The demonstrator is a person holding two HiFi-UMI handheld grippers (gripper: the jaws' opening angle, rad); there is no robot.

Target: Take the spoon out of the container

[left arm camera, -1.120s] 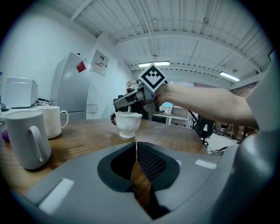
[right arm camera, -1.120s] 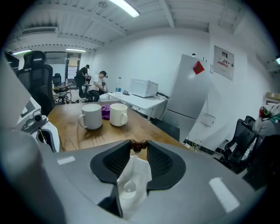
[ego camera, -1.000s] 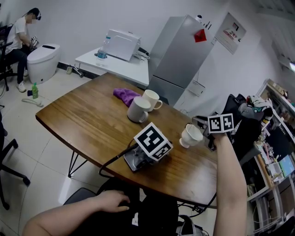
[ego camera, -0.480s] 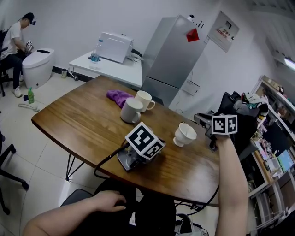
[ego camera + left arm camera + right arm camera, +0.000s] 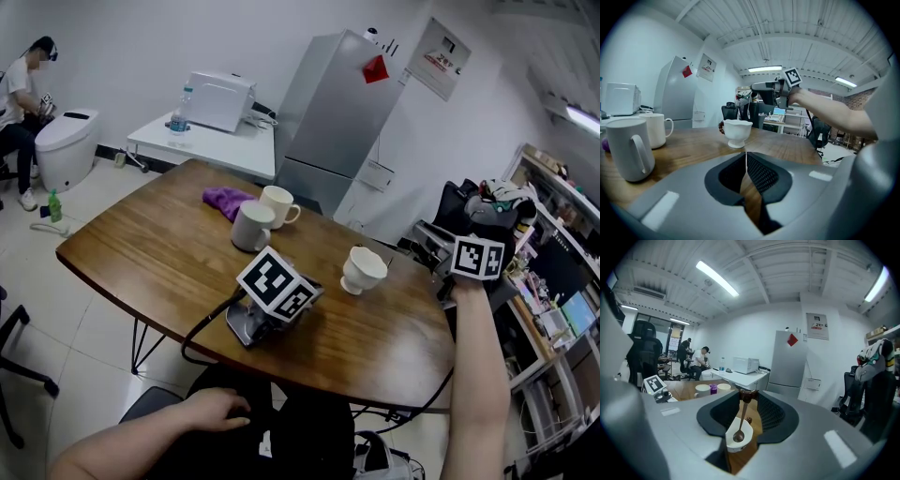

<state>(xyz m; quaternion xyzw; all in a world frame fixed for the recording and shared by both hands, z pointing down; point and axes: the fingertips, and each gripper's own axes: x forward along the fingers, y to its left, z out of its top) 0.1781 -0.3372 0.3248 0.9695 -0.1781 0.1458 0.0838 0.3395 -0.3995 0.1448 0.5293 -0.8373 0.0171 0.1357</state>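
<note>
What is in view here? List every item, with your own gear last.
table: one, brown wood, centre
mugs: two, white, far side of table
cloth: one, purple, behind the mugs
footed cup: one, white, right of table
spoon: one, brown, hanging from the right gripper's jaws
fridge: one, grey, back wall
side table: one, white, carrying a white appliance and a bottle
seated person: one, far left
left gripper: grey, lying on the table, shut, empty
right gripper: grey, raised at the right, shut on the spoon
</note>
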